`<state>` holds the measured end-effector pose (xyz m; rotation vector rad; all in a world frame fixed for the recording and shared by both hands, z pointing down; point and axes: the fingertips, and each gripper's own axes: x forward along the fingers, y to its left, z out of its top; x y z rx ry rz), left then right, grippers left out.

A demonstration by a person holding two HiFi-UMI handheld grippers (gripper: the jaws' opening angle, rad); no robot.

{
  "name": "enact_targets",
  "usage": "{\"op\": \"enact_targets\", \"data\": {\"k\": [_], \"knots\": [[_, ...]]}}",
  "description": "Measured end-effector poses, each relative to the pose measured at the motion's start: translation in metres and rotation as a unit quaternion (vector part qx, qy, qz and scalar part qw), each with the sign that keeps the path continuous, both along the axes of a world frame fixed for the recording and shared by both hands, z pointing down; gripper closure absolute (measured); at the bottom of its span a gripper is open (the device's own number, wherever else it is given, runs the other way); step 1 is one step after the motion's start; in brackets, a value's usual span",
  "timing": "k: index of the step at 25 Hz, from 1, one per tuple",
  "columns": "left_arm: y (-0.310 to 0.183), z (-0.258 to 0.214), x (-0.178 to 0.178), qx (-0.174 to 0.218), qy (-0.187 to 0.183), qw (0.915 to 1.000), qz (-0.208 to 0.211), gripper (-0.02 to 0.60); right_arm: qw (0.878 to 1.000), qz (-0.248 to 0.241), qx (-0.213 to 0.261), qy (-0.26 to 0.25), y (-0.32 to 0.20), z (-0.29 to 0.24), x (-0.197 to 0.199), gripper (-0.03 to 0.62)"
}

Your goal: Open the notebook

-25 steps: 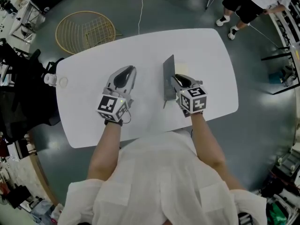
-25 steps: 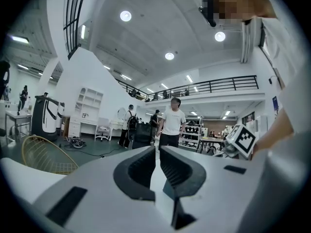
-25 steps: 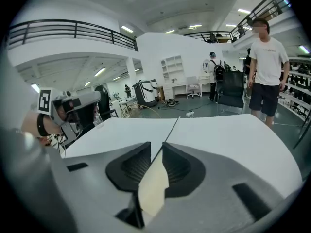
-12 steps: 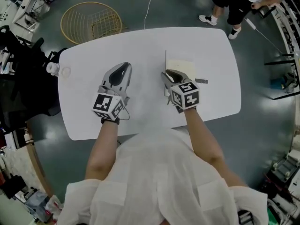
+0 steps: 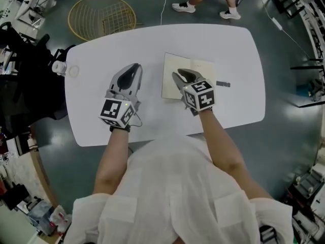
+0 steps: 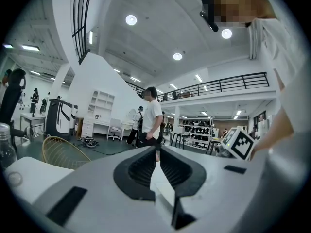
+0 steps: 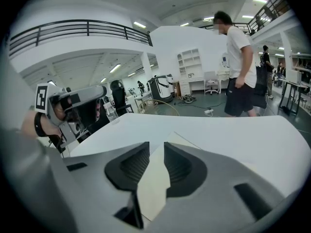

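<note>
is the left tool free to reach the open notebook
Probably yes: only bare table separates the left tool from the notebook; the right tool, jaws just opened with nothing gripped, sits over its middle.

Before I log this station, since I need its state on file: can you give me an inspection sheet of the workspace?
Surface: white table with rounded corners.
Job's things: notebook lies open near the table's middle, cream pages up.
Clutter: small dark object right of the notebook; bottle at the table's left edge.
Grippers: left gripper has its jaws apart with nothing between them. Right gripper is over the notebook; its jaws have just been opening, and the page shows in the gap with the pads not pressing it.
Cables: white cable on the floor beyond the table.
Surroundings: gold wire basket on the floor; person's feet past the far edge.
</note>
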<state>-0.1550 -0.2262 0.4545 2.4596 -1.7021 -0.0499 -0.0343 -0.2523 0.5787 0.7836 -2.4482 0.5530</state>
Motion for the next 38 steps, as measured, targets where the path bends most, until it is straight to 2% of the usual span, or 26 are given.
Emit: {"op": "enact_targets", "data": {"k": [13, 22, 28, 32, 38], "knots": [[-0.005, -0.002, -0.003, 0.005, 0.008, 1.0000, 0.001, 0.552, 1.000, 0.015, 0.004, -0.011, -0.001, -0.005, 0.007, 0.505], [-0.012, -0.026, 0.009, 0.028, 0.001, 0.9995, 0.015, 0.552, 0.993, 0.092, 0.056, -0.038, -0.026, -0.040, 0.054, 0.519], [-0.019, -0.046, 0.012, 0.035, 0.000, 0.9993, 0.011, 0.552, 0.979, 0.148, 0.128, -0.066, -0.041, -0.091, 0.104, 0.531], [-0.020, -0.066, 0.016, 0.054, -0.001, 0.9984, 0.020, 0.552, 0.962, 0.184, 0.182, -0.084, -0.045, -0.132, 0.137, 0.546], [-0.023, -0.093, 0.024, 0.074, 0.000, 0.9969, 0.027, 0.552, 0.934, 0.226, 0.264, -0.079, -0.036, -0.191, 0.189, 0.585]]}}
